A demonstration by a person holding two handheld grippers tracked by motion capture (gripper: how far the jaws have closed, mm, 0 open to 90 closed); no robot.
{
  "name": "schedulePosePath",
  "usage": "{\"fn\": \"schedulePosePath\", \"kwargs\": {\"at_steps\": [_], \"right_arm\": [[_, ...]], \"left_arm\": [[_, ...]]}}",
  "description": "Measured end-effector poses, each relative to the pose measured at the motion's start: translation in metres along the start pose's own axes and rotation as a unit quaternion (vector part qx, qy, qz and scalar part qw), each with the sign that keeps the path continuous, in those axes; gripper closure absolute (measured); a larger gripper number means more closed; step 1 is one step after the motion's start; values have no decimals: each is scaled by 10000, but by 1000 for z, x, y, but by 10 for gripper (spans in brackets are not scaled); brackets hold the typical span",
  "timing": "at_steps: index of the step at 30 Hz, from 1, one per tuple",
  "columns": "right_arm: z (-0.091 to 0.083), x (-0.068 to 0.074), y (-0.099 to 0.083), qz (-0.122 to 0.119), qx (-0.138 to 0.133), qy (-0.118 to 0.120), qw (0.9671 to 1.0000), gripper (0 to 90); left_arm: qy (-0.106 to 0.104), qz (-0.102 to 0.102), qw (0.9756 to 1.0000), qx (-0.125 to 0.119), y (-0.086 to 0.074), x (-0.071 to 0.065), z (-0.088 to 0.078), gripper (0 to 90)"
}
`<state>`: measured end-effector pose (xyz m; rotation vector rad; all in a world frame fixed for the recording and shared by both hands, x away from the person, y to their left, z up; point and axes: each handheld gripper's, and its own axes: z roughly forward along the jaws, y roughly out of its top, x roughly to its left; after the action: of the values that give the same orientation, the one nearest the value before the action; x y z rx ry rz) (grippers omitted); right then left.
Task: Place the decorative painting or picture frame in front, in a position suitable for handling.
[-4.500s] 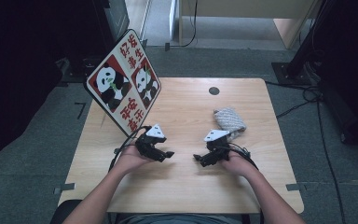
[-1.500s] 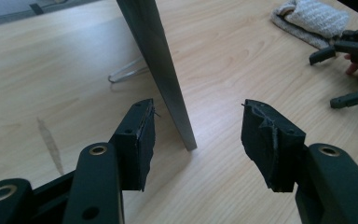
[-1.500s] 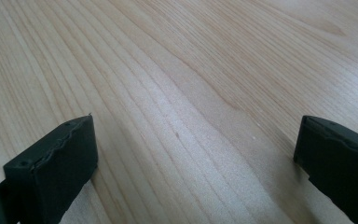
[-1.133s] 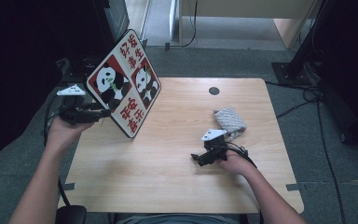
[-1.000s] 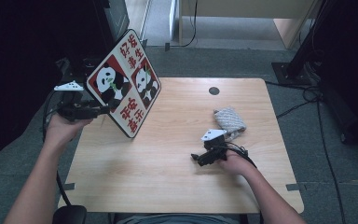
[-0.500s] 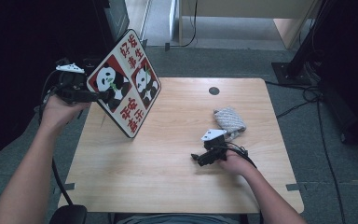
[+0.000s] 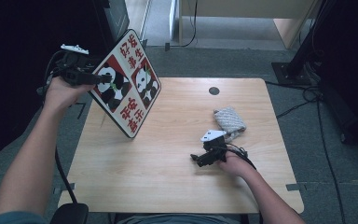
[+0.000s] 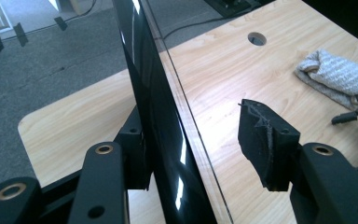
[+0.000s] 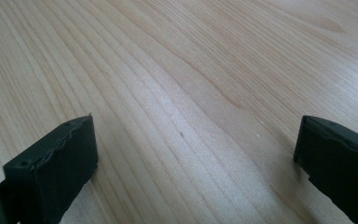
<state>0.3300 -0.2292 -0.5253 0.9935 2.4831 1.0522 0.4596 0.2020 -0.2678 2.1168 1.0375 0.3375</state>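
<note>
A square board (image 7: 128,86) with panda pictures and red characters stands tilted on the table's left part, its lower corner on the wood. My left gripper (image 7: 103,79) is at the board's upper left edge. In the left gripper view the board's dark glossy edge (image 8: 161,140) runs between the jaws of that gripper (image 8: 193,130). One pad touches the board's back and the other stands apart from its face. The jaws have just been closing. My right gripper (image 7: 196,159) rests open on the bare wood (image 9: 191,154), nothing between its pads.
A folded grey knitted cloth (image 7: 229,120) lies just beyond the right hand, also in the left gripper view (image 8: 335,74). A round cable hole (image 7: 214,90) sits near the table's far edge. Cables (image 7: 307,93) and a black stand foot lie on the carpet at right.
My left hand has risen and moved along the board's left edge toward its upper corner. The board and the right hand have kept still.
</note>
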Motion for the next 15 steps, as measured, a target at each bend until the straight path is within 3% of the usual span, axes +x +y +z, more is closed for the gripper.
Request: {"fn": "schedulePosePath", "kwargs": {"at_steps": [15], "right_arm": [[-1,1,-1,13,-1,4,10000,0]], "left_arm": [[-94,-95,9998,165,24,13,13,540]]}}
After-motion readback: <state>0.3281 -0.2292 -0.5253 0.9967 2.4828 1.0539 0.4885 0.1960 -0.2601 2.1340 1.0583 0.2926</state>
